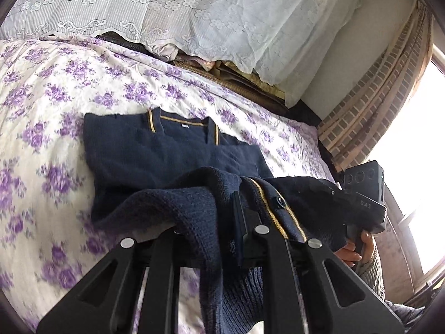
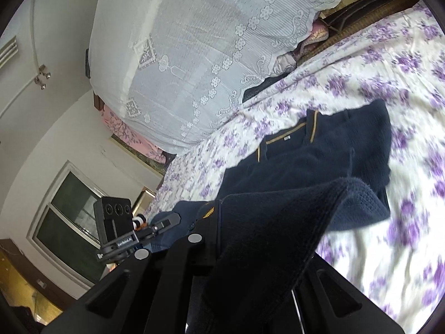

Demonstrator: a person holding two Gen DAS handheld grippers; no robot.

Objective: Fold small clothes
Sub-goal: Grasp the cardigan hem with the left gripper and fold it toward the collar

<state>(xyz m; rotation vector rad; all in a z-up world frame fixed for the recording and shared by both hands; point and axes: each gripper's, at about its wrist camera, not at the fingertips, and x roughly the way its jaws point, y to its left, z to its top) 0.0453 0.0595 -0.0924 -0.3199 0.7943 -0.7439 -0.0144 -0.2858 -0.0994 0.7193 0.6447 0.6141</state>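
Note:
A navy knitted cardigan (image 1: 155,153) with gold trim lies on the purple-flowered bedspread (image 1: 50,105), collar at the far end. Its near hem is raised off the bed and folds back over the body. My left gripper (image 1: 222,217) is shut on that hem, and the knit drapes over its fingers. In the right wrist view the cardigan (image 2: 306,161) stretches away from my right gripper (image 2: 222,222), which is shut on the other end of the hem. Fabric hides both grippers' tips. A hand (image 1: 356,250) holds the right tool beside the lifted edge.
A pile of bedding under a white lace cover (image 1: 194,14) lies along the far side of the bed. A checked curtain (image 1: 375,105) and a bright window (image 1: 417,144) stand at the right. The right wrist view shows a wall and another window (image 2: 72,222).

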